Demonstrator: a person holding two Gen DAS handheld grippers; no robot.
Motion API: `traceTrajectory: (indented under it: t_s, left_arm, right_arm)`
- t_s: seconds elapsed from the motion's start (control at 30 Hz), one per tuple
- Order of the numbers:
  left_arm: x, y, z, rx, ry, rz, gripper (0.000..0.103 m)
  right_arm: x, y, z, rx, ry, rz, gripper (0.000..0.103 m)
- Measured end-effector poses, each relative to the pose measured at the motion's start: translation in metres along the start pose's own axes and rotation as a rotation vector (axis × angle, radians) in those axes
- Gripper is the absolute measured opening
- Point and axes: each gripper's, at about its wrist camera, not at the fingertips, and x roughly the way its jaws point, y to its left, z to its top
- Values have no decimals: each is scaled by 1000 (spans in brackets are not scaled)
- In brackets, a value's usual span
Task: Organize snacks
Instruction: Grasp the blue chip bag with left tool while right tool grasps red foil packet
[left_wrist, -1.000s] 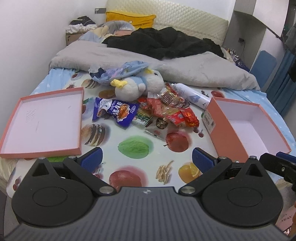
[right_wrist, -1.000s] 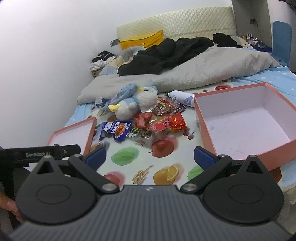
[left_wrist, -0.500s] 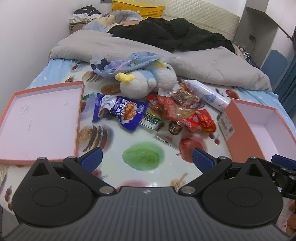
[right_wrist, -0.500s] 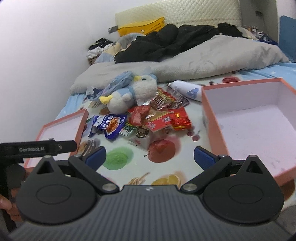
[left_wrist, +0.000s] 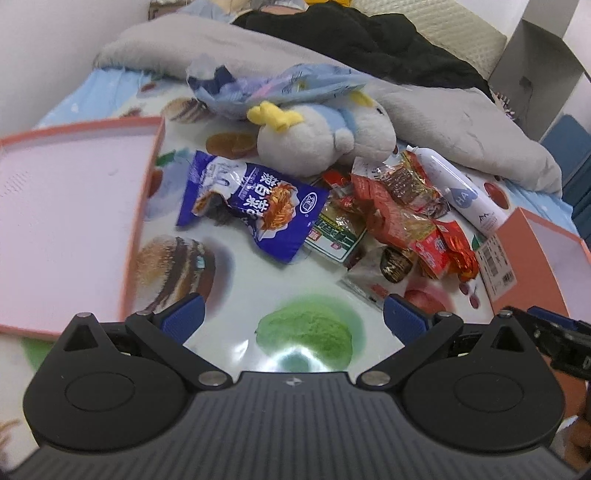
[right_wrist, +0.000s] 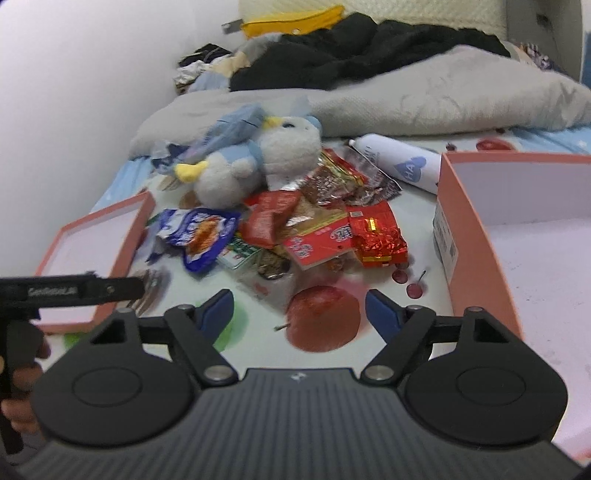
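The bed (left_wrist: 110, 85) fills both views, a grey blanket (left_wrist: 443, 110) heaped across the upper part and a fruit-printed sheet (left_wrist: 306, 332) below. Two pink boxes sit on it: the shallow lid (left_wrist: 66, 221) at the left edge of the left wrist view, the deeper box (right_wrist: 517, 229) at the right of the right wrist view, a barcode sticker on its outer wall too small to read.

Between them, mid-frame, lies the snack pile (left_wrist: 399, 221), just below a blue and white plush bird (left_wrist: 321, 144). A blue packet (left_wrist: 255, 206) with large white Chinese characters lies at the pile's left. A white bottle (right_wrist: 399, 158) marked "HA" inside a blue heart lies at its upper right.

The right view alone shows the other tool's black body at lower left, its printed name blurred, with a hand (right_wrist: 18, 384) around the handle. The left view alone shows the blue packet's print clearly.

Against a second ago, the pile looms bigger and closer in both views, with the headboard slipping off the top.

The left gripper (left_wrist: 293, 317) has its fingers wide apart over the green fruit print, nothing between. The right gripper (right_wrist: 299, 314) has just been narrowing; its fingers stand apart over the printed red apple, touching nothing.
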Motion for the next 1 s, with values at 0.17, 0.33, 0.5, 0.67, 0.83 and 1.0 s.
traceTrajectory:
  t_s: [0.17, 0.33, 0.5, 0.67, 0.83, 1.0]
  left_arm:
    - [41, 12, 10, -44, 2, 1, 103]
    - [73, 18, 23, -50, -22, 12, 103]
    - [102, 21, 36, -81, -34, 31, 103]
    - [122, 16, 47, -82, -22, 89, 103]
    - [130, 17, 55, -108, -27, 129, 103]
    - [137, 22, 61, -147, -19, 159, 103]
  right_arm:
    - [34, -9, 10, -34, -3, -29, 81]
    - [65, -18, 24, -54, 3, -85, 80]
    - [92, -21, 36, -112, 7, -176, 80]
    - [111, -27, 42, -145, 37, -233, 75]
    - [120, -34, 40, -137, 54, -246, 73]
    - [125, -38, 40, -121, 71, -235, 73]
